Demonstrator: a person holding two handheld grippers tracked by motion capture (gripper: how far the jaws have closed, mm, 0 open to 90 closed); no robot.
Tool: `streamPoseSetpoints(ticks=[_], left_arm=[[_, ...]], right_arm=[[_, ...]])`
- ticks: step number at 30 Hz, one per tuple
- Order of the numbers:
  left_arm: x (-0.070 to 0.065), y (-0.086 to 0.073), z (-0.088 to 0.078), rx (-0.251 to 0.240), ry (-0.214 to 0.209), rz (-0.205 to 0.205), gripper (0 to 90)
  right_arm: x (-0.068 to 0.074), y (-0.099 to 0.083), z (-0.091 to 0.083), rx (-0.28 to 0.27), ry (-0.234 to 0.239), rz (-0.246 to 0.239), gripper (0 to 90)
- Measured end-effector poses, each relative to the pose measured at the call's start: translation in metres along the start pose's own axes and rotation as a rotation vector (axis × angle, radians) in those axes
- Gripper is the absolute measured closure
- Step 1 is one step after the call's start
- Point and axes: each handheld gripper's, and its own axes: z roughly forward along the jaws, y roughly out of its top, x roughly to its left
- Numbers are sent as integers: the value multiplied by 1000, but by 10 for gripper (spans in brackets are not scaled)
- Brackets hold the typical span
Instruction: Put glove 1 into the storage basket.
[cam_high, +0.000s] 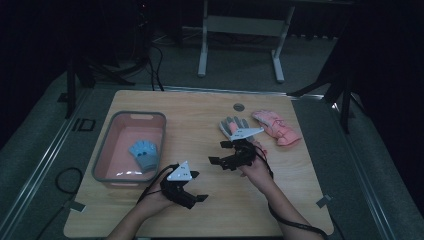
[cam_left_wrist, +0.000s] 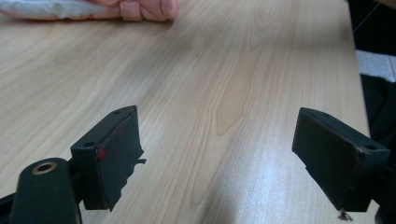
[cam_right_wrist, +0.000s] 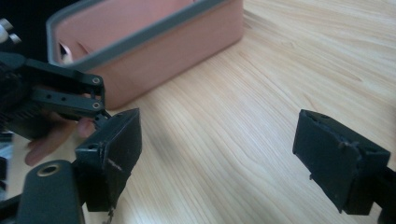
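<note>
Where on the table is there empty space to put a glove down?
Bare wood runs along the table far edge, above the bin. The near right corner, right of the right gripper, is bare too. It is crowded around the grey glove and pink glove, and between the left gripper and the right one.

Pink bin (cam_high: 107, 145) w/ blue glove (cam_high: 145, 154), grey glove (cam_high: 233, 127) beside pink glove (cam_high: 276, 128), both grippers' jaws open, empty
</note>
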Motion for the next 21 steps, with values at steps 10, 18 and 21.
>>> streamPoseSetpoints(ticks=[10, 18, 21], left_arm=[[-5, -12, 17, 27, 5, 22, 157], [-6, -15, 19, 28, -1, 28, 157], [-6, -16, 19, 29, 2, 26, 157]], right_arm=[[-1, -25, -7, -4, 22, -4, 161], [-2, -31, -15, -17, 13, -18, 161], [-3, -31, -20, -17, -2, -19, 157]])
